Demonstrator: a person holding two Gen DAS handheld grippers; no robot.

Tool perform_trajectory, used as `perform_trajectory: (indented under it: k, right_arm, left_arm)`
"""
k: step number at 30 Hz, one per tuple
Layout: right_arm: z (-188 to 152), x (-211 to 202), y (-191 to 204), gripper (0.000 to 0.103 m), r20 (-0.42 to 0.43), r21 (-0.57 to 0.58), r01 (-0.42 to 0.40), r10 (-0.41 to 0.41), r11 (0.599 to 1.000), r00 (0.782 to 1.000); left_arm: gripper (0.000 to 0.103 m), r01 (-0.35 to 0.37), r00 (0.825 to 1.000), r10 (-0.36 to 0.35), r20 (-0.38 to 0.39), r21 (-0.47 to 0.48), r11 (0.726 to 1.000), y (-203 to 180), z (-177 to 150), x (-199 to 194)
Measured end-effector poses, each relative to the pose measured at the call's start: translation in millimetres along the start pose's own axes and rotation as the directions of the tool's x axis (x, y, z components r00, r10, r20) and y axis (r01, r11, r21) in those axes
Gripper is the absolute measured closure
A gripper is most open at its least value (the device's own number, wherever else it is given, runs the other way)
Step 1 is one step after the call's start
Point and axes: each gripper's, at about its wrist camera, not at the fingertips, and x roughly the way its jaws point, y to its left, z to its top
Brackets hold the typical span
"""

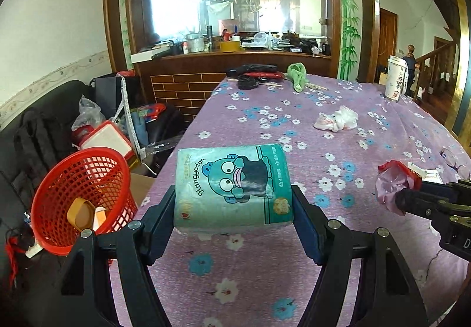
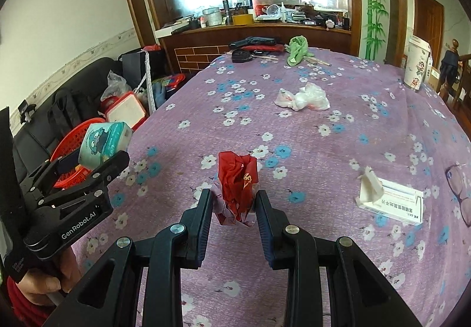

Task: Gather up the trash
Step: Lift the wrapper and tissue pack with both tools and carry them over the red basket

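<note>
1. The left gripper (image 1: 234, 203) pinches a teal tissue pack (image 1: 232, 188) at the centre of the left wrist view, held above the table (image 1: 294, 127).
2. The right gripper (image 2: 234, 206) clamps a crumpled red wrapper (image 2: 238, 183) in mid-frame.
3. A red basket (image 1: 79, 197) sits at lower left beside the table.
4. A crumpled white bag (image 2: 303, 97) lies upper centre on the cloth; a small box (image 2: 394, 203) lies at the right.

A soft teal tissue pack (image 1: 234, 188) printed with a cartoon face is sitting clamped above the table edge, just beside a red mesh plastic basket (image 1: 84, 194) (already holding scraps). A crumpled red wrapper (image 2: 238, 190) is standing upright, pinched.
</note>
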Motion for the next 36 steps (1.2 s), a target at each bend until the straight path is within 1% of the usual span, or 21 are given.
perform_trajectory:
  k: [7,13,17,20,23,27,32,36]
  right_arm:
    - [4,6,9,0.071,-0.017,-0.014,-0.002,0.002,1.0,1.0]
    - [11,10,25,0.071,-0.016,-0.05,-0.007,0.006,0.999,1.0]
    - [19,15,39,0.071,-0.019,-0.072,-0.025,0.024,0.997,1.0]
    - [27,21,50,0.071,-0.036,-0.079,-0.06,0.057,0.995,0.998]
    - [37,26,65,0.071,-0.044,-0.096,-0.093,0.089,0.991,0.995]
    - [52,35,94,0.07,-0.063,-0.124,-0.155,0.149,0.98,0.987]
    - [68,52,136,0.07,-0.097,-0.157,-0.232,0.219,0.96,0.971]
    - [79,68,175,0.069,-0.126,-0.183,-0.291,0.271,0.939,0.954]
  left_arm:
    - [0.031,-0.004,1.0,0.004,0.009,-0.023,1.0,11,1,-1]
    - [0.031,-0.011,1.0,0.012,0.018,-0.045,0.999,24,4,-6]
    - [0.031,-0.02,0.999,0.022,0.025,-0.067,0.998,38,7,-10]
    - [0.031,-0.035,0.999,0.038,0.031,-0.091,0.995,54,10,-13]
    - [0.031,-0.056,0.997,0.061,0.037,-0.126,0.99,78,13,-19]
    - [0.031,-0.12,0.991,0.129,0.042,-0.173,0.978,118,16,-25]
    - [0.031,-0.194,0.979,0.202,0.012,-0.227,0.954,170,11,-25]
    - [0.031,-0.241,0.969,0.245,-0.019,-0.254,0.937,204,4,-20]
